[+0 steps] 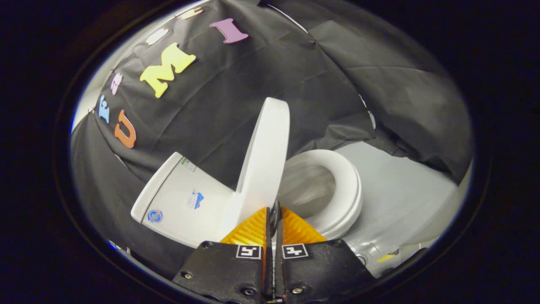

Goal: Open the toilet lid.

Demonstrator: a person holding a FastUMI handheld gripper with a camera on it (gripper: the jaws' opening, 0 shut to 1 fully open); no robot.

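Toilet lid [265,156] already raised, standing near upright off the hinge, edge-on to the camera and tilted a little toward the tank [181,198]; judged mostly done, what's left is tipping it the last bit back to rest against the tank and backing the tool off. Gripper [274,217] sits right at the base of the lid, fingers pressed together with only a thin dark slit between them, nothing visibly clamped; whether the tips touch the lid's lower edge is hard to tell. Seat ring [344,185] lies down flat on the far side of the lid from the tank, bowl opening exposed inside it. Lid, seat and tank all smooth glossy white, hard plastic or ceramic look, rounded edges; lid is a thin curved slab, seat an oval ring. Finger pads ribbed. Floor [400,198] beyond the seat pale, smooth, slightly shiny.
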